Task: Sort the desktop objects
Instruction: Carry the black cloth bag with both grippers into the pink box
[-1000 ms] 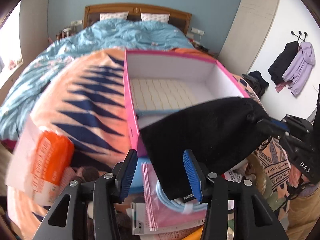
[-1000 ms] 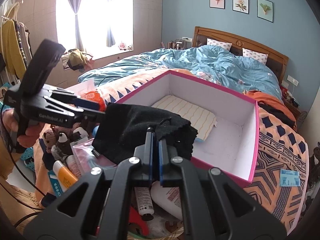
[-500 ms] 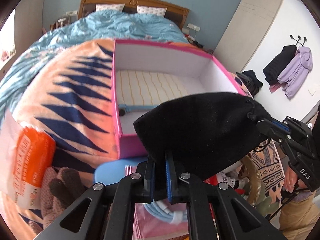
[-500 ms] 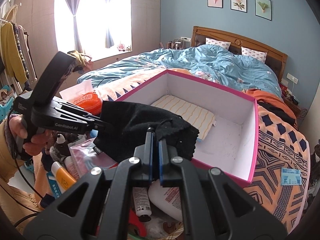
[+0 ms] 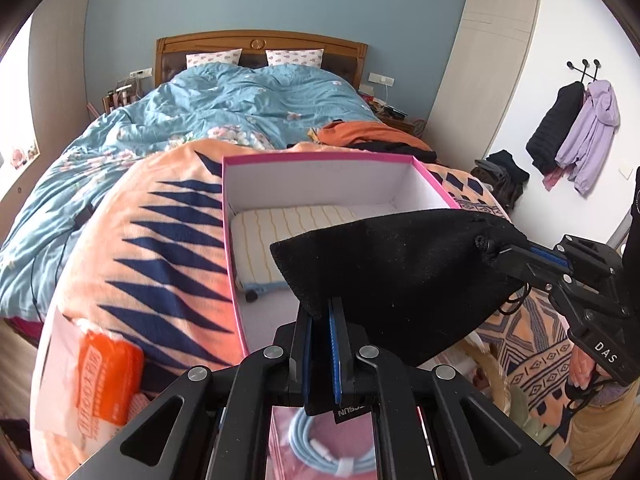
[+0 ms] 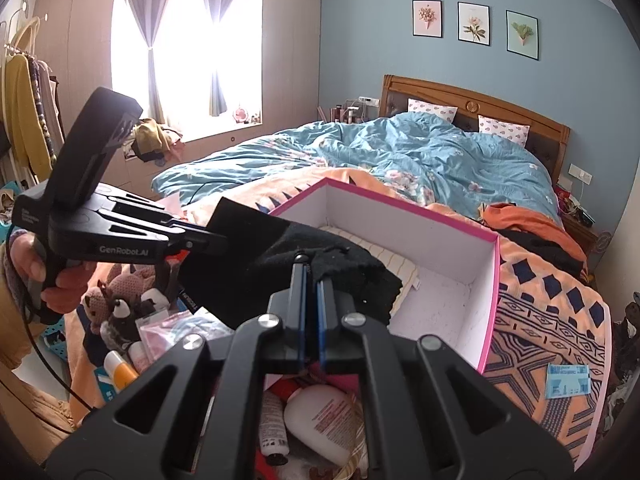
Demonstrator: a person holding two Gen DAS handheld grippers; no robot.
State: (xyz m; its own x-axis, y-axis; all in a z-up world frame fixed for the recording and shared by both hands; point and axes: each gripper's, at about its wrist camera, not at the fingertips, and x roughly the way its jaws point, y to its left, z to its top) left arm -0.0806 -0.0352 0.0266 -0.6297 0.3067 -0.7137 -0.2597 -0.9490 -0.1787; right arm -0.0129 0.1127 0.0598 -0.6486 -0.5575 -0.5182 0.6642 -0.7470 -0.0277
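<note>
A black cloth pouch [image 5: 404, 276] hangs stretched between both grippers, above the near edge of an open pink box [image 5: 320, 157]. My left gripper [image 5: 322, 308] is shut on the pouch's bottom corner. My right gripper [image 6: 311, 276] is shut on the drawstring end of the pouch [image 6: 280, 268]. The right gripper shows in the left wrist view [image 5: 516, 254]; the left gripper shows in the right wrist view [image 6: 216, 236]. The box [image 6: 490, 280] holds a cream striped pad [image 5: 280, 224].
The box sits on an orange and navy blanket [image 5: 160, 248] on a bed. Below the grippers lie an orange tissue pack [image 5: 108, 384], a bagged blue cable [image 5: 320, 444], a white lotion bottle [image 6: 324, 420], knitted toys [image 6: 120, 300] and tubes.
My left gripper closed on the pouch's corner. Both grippers then lifted the pouch higher, toward the box.
</note>
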